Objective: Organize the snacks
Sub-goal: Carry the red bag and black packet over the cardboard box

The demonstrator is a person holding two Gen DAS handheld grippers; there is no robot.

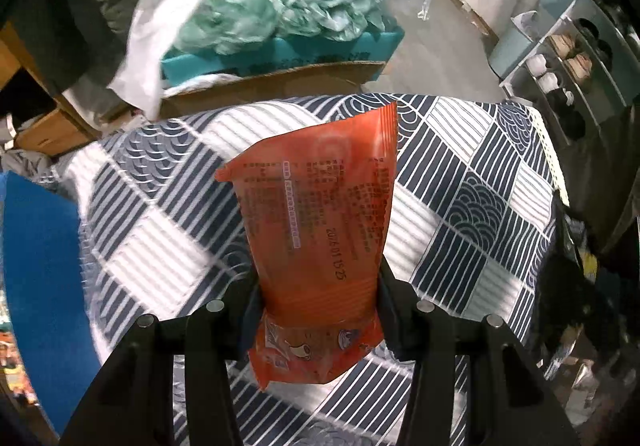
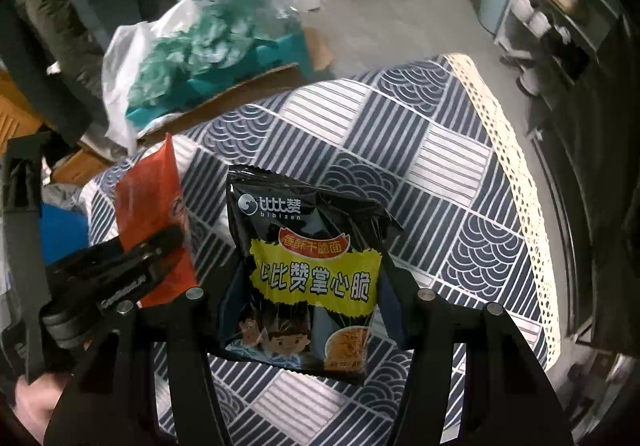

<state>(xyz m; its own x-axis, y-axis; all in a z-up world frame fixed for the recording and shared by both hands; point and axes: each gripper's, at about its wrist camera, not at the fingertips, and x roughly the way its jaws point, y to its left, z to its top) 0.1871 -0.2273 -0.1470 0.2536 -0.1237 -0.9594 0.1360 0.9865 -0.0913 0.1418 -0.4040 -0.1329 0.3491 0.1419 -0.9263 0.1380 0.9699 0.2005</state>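
Black left tongs [image 1: 318, 294] pinch the orange snack packet [image 1: 320, 214] above the patterned counter [image 1: 460, 174], while right tongs [image 2: 308, 298] squeeze the black noodle snack bag [image 2: 308, 274], orange one at its nine o'clock, probably for sorting.

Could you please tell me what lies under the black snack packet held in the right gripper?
Below the black snack packet only the patterned tablecloth shows; the patch directly beneath it is covered.
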